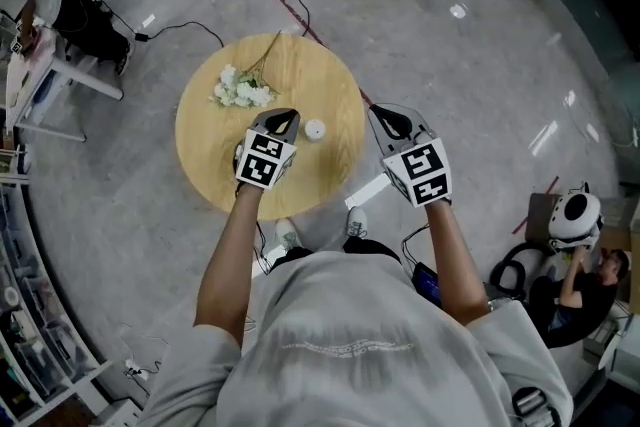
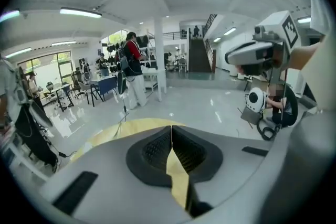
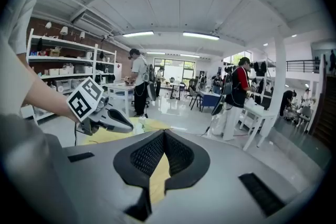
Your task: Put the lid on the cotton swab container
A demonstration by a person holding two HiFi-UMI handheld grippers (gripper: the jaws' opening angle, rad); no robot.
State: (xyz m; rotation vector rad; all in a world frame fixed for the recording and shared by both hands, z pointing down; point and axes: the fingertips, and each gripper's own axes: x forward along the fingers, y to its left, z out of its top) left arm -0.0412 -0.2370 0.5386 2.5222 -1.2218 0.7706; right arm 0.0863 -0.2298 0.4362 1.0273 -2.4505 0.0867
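A small white round container (image 1: pixel 315 128) stands on the round wooden table (image 1: pixel 210 150), right of centre; I cannot tell a separate lid from it. My left gripper (image 1: pixel 284 119) hovers just left of the container, its jaws shut with nothing between them (image 2: pixel 171 129). My right gripper (image 1: pixel 390 119) hangs beyond the table's right edge, over the floor, also shut and empty (image 3: pixel 164 134). Each gripper shows in the other's view: the right gripper (image 2: pixel 251 53) and the left gripper (image 3: pixel 107 117).
A bunch of white flowers (image 1: pixel 242 91) lies at the table's far left. Cables (image 1: pixel 300 0) run over the grey floor behind the table. A seated person (image 1: pixel 585 280) with a white round device (image 1: pixel 575 213) is at the lower right. Shelves (image 1: pixel 25 305) line the left.
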